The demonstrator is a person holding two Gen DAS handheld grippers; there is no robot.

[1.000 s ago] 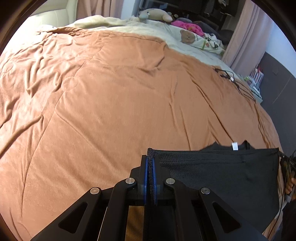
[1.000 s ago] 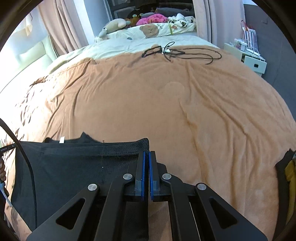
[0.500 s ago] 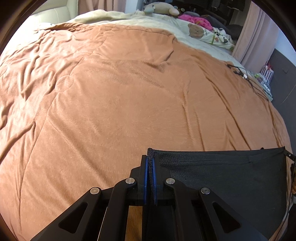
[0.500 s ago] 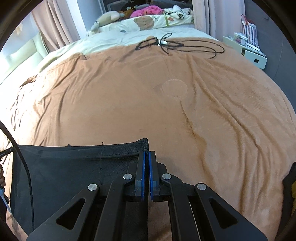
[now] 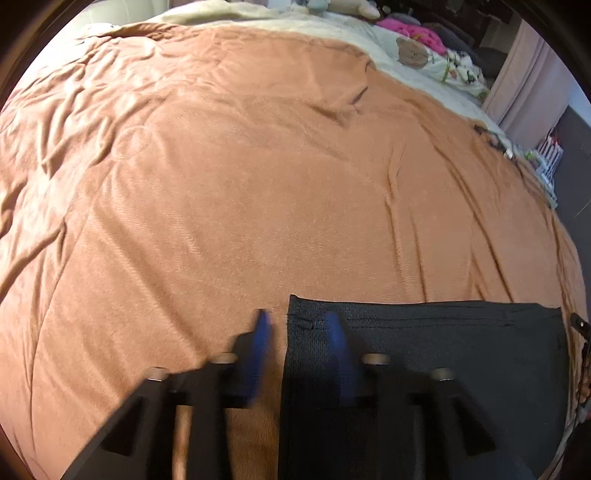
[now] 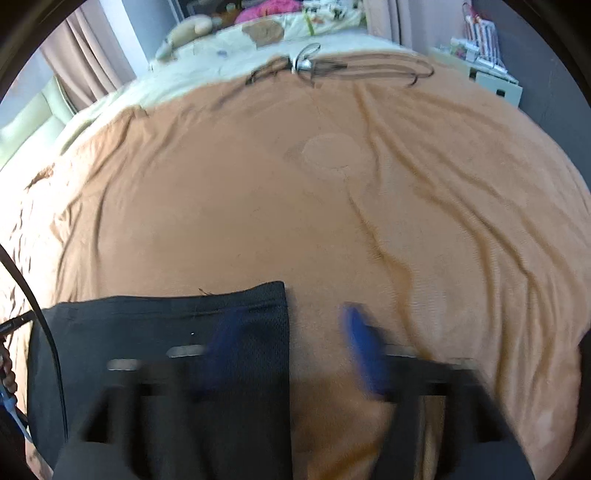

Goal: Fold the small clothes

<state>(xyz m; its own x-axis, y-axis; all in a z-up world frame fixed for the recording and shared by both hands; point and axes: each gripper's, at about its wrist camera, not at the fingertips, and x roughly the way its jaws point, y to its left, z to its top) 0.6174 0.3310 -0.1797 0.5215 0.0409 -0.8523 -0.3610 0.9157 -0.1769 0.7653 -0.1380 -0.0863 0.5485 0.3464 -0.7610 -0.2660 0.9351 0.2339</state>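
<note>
Both grippers, clamped on the top corners of the black garment in the earlier frames, now have their jaws opening, pads blurred with motion and no longer pressing cloth. Left gripper (image 5: 297,332): the garment's (image 5: 424,354) left corner lies between the spread blue pads, its side edge just inside the gap and nearer the right-hand pad, which sits over the mesh. Right gripper (image 6: 291,328): mirror case, the garment (image 6: 166,332) has its right corner between the pads, the left-hand pad over the fabric, the other over bare blanket. Garment lies flat at the bottom of both frames on the brown blanket (image 5: 258,184), its long top hem running left to right across the frame, spanning the two grippers; each hand is equally near its own corner. Judgement: release after laying out or folding; any next fold would need a re-grip along a side edge. Also changed: the white label seen earlier above the hem is no longer visible. Farther up frame: black cable (image 6: 332,70), cream bedding, soft toys (image 6: 188,31) at top.
</note>
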